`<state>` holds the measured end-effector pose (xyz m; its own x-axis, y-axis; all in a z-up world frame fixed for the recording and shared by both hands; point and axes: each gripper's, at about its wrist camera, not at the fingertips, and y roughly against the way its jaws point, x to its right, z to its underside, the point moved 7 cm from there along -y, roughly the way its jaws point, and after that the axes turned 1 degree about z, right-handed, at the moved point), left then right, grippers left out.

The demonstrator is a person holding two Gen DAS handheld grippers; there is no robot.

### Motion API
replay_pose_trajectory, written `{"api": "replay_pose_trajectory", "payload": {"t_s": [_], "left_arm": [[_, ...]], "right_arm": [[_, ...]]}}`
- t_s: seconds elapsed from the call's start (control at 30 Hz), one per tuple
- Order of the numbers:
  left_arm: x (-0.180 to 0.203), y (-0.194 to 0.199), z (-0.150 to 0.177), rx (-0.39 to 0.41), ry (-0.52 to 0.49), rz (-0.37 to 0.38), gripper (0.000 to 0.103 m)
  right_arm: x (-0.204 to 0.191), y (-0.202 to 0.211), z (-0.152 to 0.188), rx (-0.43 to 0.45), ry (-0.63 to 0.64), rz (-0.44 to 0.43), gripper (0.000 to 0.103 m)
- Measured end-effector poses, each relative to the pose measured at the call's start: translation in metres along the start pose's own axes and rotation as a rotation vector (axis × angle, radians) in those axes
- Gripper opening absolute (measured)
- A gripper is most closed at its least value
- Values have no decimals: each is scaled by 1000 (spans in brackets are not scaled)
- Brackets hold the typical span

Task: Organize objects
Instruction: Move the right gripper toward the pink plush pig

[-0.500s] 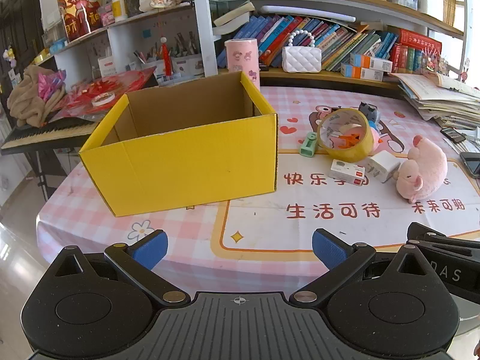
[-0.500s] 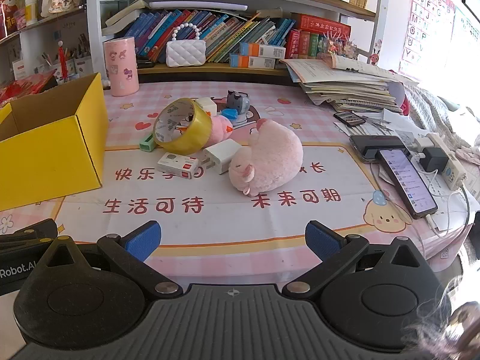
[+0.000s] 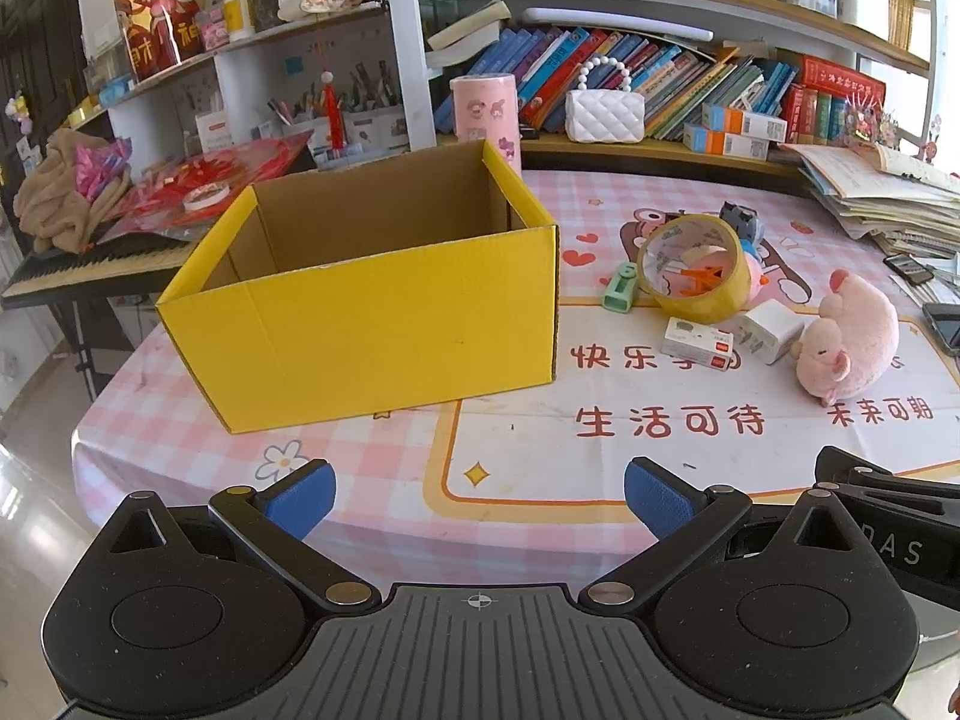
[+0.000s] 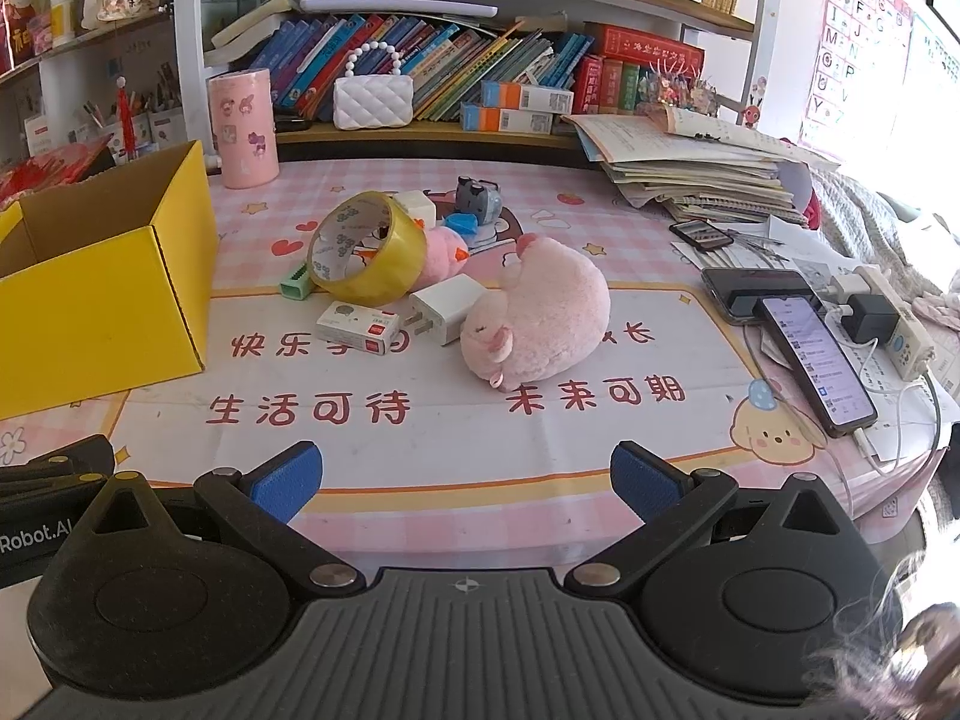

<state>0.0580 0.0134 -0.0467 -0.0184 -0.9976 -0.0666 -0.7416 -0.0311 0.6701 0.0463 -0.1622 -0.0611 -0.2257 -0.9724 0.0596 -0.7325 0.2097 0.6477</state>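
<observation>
An open yellow cardboard box [image 3: 372, 324] [image 4: 102, 300] stands on the left of the table, and what I see of its inside is bare. To its right lies a cluster: a yellow tape roll [image 3: 696, 267] [image 4: 366, 255], a pink plush pig [image 3: 849, 339] [image 4: 537, 312], a white charger [image 3: 771, 330] [image 4: 444, 306], a small white and red box [image 3: 699, 343] [image 4: 358, 327], a green sharpener [image 3: 620, 287] [image 4: 294, 282] and a grey toy [image 4: 477, 198]. My left gripper [image 3: 479, 495] and right gripper [image 4: 465, 480] hover open near the table's front edge, nothing between their fingers.
A pink cylinder [image 4: 243, 129] and white handbag [image 4: 373, 99] stand before the bookshelf. Stacked papers [image 4: 702, 174], phones [image 4: 816, 357] and a power strip [image 4: 894, 318] crowd the right side. A keyboard with cloth and red items [image 3: 90, 252] sits left of the table.
</observation>
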Motion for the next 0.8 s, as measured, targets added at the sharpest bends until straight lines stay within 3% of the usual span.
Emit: {"api": "replay_pose_trajectory", "payload": {"t_s": [0.8], "left_arm": [[2,-16,-5,-23,9,2,103]], "right_arm": [[0,-16,-3,-22,8,-14,103]]}}
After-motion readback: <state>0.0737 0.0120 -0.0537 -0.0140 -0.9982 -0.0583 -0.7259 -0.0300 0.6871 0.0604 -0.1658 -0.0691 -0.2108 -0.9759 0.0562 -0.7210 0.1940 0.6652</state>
